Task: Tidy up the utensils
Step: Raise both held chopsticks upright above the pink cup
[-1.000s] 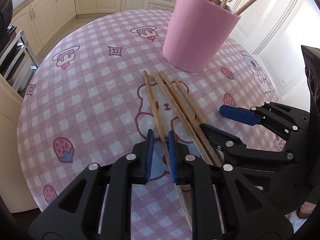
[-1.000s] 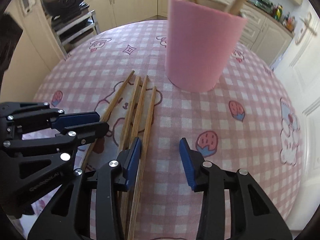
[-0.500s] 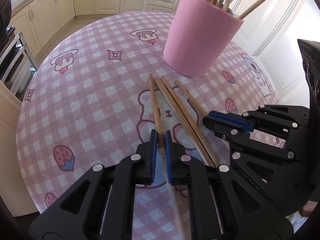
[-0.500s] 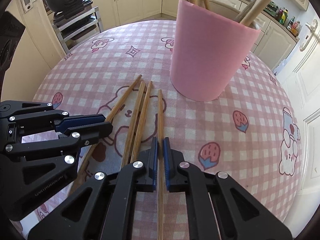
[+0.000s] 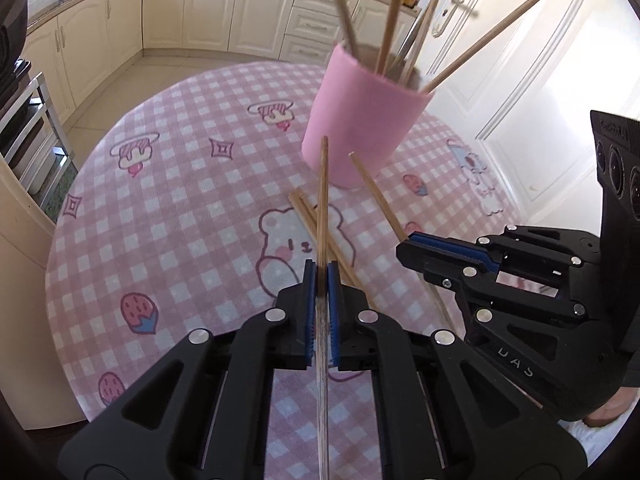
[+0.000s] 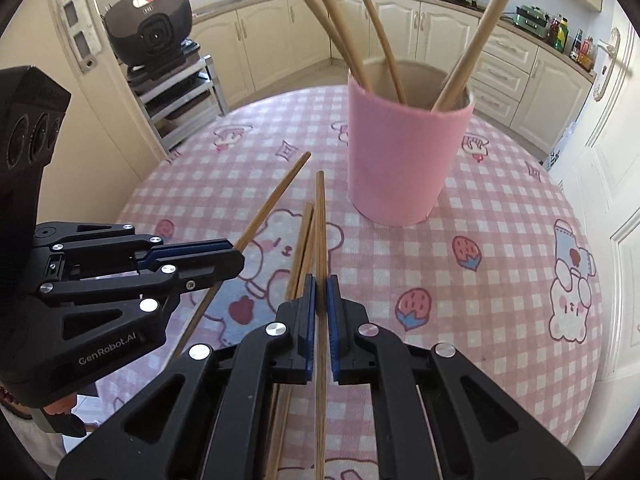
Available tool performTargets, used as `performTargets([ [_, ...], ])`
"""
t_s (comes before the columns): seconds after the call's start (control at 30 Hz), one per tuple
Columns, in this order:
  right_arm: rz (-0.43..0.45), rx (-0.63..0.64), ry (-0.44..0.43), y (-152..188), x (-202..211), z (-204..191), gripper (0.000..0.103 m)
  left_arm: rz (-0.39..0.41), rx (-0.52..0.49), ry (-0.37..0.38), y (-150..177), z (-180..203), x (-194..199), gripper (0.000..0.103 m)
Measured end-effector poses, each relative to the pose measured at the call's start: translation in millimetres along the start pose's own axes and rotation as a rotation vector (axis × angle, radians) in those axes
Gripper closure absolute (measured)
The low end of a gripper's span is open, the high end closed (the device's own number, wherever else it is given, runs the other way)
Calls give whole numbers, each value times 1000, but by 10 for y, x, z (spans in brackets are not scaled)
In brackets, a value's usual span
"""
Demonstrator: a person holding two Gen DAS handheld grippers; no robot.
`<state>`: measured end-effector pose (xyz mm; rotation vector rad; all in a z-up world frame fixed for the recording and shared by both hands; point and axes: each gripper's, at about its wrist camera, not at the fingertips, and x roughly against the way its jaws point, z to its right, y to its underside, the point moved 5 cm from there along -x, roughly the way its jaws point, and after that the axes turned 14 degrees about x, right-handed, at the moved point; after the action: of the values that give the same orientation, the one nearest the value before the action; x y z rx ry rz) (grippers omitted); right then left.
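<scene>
Each gripper holds one wooden chopstick off the pink checked tablecloth. In the left wrist view my left gripper is shut on a chopstick whose tip points at the pink cup. To its right my right gripper is shut on a second chopstick. In the right wrist view the right gripper clamps its chopstick, and the left gripper carries the other chopstick. Two chopsticks lie on the bear print. The pink cup stands upright with several long sticks in it.
The round table's edge curves close on the right. A metal rack with a black appliance stands beyond the table's left side. Cream kitchen cabinets line the back, and a white door is on the right.
The right gripper went from open to shut on a chopstick. The left gripper tightened on its chopstick. Both have risen, lifting the two outer chopsticks off the table; two stay lying there.
</scene>
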<state>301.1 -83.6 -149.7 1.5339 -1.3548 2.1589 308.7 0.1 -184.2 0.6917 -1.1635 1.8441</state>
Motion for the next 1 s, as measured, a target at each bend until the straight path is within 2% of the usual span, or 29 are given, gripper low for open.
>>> performTargets([
  [0.2, 135, -16, 18, -175, 423, -28, 99, 83, -20, 60, -87, 157, 458, 97],
  [0.37, 284, -50, 30, -272, 787, 7, 99, 168, -33, 114, -150, 315, 832, 97],
  [0.47, 332, -62, 39, -302, 903, 24, 99, 199, -43, 134, -184, 441, 961, 97],
  [0.67, 401, -86, 16, -346, 1010, 63, 99, 250, -68, 153, -248, 611, 1141, 97],
  [1.0, 468, -98, 61, -363, 1059, 167, 99, 276, -79, 158, -312, 667, 1181, 97],
])
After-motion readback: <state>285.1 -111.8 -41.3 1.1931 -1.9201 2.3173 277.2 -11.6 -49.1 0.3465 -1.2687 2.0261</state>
